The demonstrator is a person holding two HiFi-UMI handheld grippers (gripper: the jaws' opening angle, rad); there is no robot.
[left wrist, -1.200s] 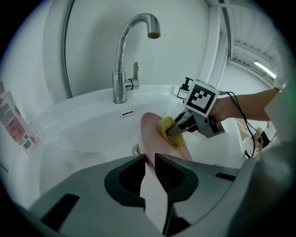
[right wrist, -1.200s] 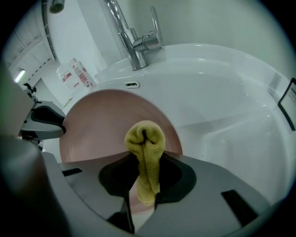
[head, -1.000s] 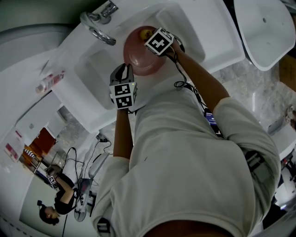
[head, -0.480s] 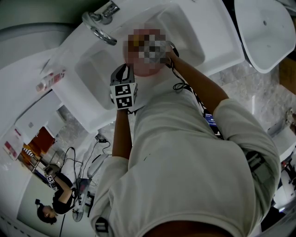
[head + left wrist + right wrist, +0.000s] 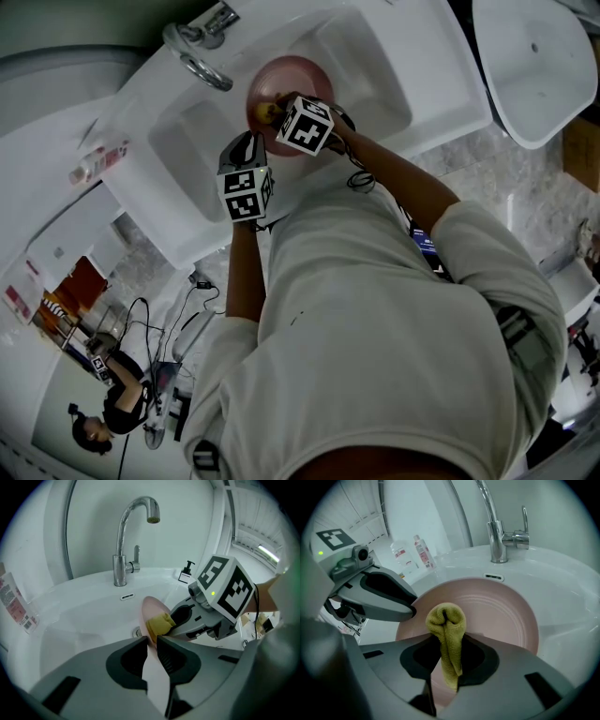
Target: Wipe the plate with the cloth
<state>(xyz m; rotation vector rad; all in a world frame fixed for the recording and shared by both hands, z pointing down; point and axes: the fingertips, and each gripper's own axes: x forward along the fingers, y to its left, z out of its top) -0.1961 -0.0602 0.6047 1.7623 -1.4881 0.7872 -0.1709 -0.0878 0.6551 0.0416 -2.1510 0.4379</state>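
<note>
Head view: round pink plate [image 5: 287, 79] in roomy white sink [image 5: 367, 64], rim pinched by left gripper [image 5: 151, 642]. Pressed on it, yellow cloth [image 5: 446, 617] squeezed in right gripper [image 5: 449, 640].

White washbasin [image 5: 178, 150], moulded in one with its worktop ledge. Chrome tap [image 5: 125, 541] at the back rim, overflow slot [image 5: 126, 596] just below it. Bottles [image 5: 423, 551] on the ledge one side of the tap, small pump bottle [image 5: 186, 572] on the other. Pink plate [image 5: 497, 606] over the bowl; contact unclear.

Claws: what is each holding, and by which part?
The left claw clamps the pink plate by its rim; the right claw pinches the yellow cloth along its folded middle.
</note>
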